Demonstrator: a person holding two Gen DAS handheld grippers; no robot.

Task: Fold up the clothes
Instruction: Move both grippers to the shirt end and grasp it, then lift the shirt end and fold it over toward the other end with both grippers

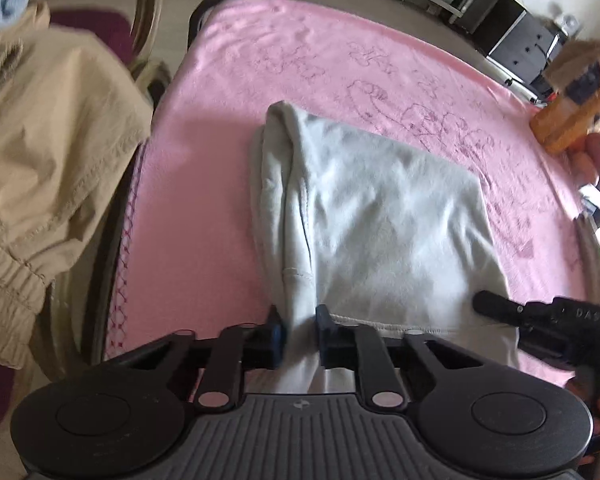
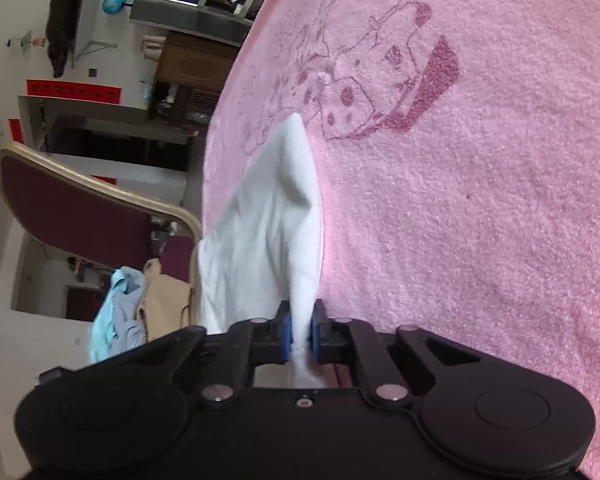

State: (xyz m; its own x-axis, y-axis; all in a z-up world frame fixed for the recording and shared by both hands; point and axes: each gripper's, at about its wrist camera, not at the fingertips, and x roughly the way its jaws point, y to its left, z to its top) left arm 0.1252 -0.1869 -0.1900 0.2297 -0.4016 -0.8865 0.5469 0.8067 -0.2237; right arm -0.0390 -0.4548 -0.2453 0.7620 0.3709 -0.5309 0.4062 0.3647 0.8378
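Table wore a pink printed towel; maroon chair, beige garment alongside. Left tongs and right tongs each clamped the white garment.

Left gripper pinched on near hem of white garment, bunched cloth betw. blue pads. Garment lies folded on pink blanket. Right gripper at garment's near right corner; grip not visible. Beige garment heaped at left, off blanket.
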